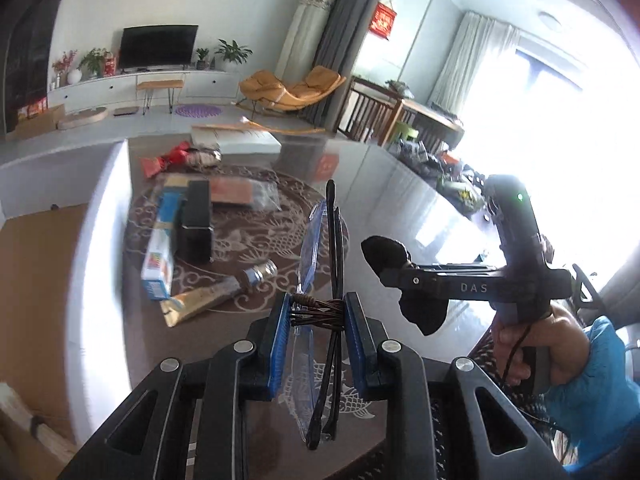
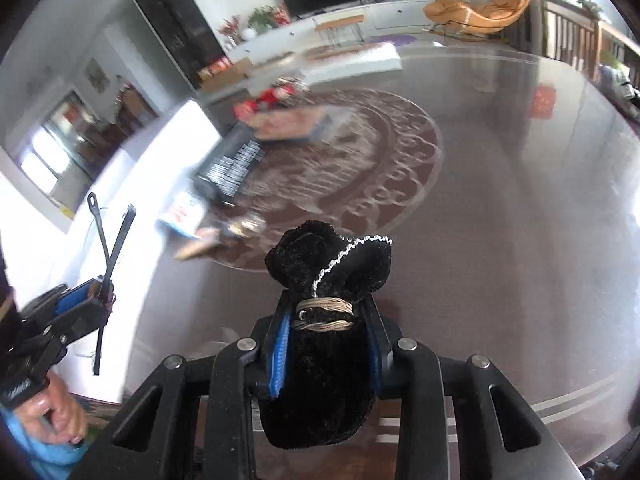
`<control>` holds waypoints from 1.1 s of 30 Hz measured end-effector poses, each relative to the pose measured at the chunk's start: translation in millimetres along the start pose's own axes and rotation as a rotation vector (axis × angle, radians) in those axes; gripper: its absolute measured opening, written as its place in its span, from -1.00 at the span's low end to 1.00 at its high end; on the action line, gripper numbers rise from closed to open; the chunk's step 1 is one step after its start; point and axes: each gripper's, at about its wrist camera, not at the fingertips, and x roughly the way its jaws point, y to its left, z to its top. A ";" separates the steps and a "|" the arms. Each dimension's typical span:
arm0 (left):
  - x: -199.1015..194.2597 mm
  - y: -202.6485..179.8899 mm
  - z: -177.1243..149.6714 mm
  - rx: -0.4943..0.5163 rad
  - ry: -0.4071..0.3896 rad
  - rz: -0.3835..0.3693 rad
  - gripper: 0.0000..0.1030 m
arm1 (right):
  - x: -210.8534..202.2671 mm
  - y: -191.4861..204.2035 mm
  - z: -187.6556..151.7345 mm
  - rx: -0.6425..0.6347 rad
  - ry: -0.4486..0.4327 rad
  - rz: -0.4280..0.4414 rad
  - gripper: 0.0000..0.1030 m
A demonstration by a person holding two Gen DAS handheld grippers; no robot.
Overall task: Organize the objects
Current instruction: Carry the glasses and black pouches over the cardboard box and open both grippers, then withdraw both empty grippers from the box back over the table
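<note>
My left gripper is shut on a pair of folded glasses with black arms and bluish lenses, held upright above the glass table. It also shows in the right wrist view at the lower left, the glasses' arms sticking up. My right gripper is shut on a black velvet pouch tied with tan cord. In the left wrist view the right gripper is to the right, the pouch in its fingers.
On the table's patterned middle lie a black box, a blue and white carton, a gold tube, a clear packet and a red wrapped item. A white box sits at the far edge.
</note>
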 end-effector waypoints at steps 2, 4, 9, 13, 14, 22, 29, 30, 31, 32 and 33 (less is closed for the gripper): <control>-30.1 25.9 11.1 -0.044 -0.036 0.025 -0.49 | -4.7 33.1 11.9 -0.015 -0.008 0.084 -0.38; -56.6 53.4 17.4 -0.070 -0.054 0.071 -0.49 | -2.6 72.2 22.3 -0.033 -0.005 0.181 -0.38; -93.8 137.6 19.8 -0.113 -0.016 0.338 -0.49 | 30.5 196.9 44.8 -0.152 0.048 0.380 -0.38; -82.1 204.0 4.9 -0.160 0.154 0.591 -0.22 | 80.5 274.7 48.8 -0.223 0.109 0.403 -0.17; -77.3 217.7 -0.6 -0.173 0.200 0.646 0.18 | 96.1 288.0 48.8 -0.226 0.147 0.394 0.00; -70.1 223.3 -14.4 -0.153 0.179 0.795 0.67 | 76.8 251.5 43.2 -0.254 -0.015 0.231 0.64; -65.9 148.4 15.8 -0.130 -0.003 0.574 0.68 | 56.0 96.1 22.1 -0.099 -0.166 -0.134 0.71; -61.4 129.5 19.7 -0.106 -0.016 0.524 0.68 | 56.5 72.4 11.3 -0.070 -0.165 -0.189 0.71; -58.0 110.3 24.1 -0.079 -0.025 0.472 0.70 | 56.8 45.6 -1.6 -0.037 -0.160 -0.257 0.71; -52.5 90.5 26.7 -0.046 -0.032 0.417 0.78 | 56.0 28.3 -11.5 -0.017 -0.154 -0.303 0.71; -47.9 70.9 27.6 -0.014 -0.034 0.373 0.82 | 54.5 8.5 -23.5 0.007 -0.147 -0.357 0.71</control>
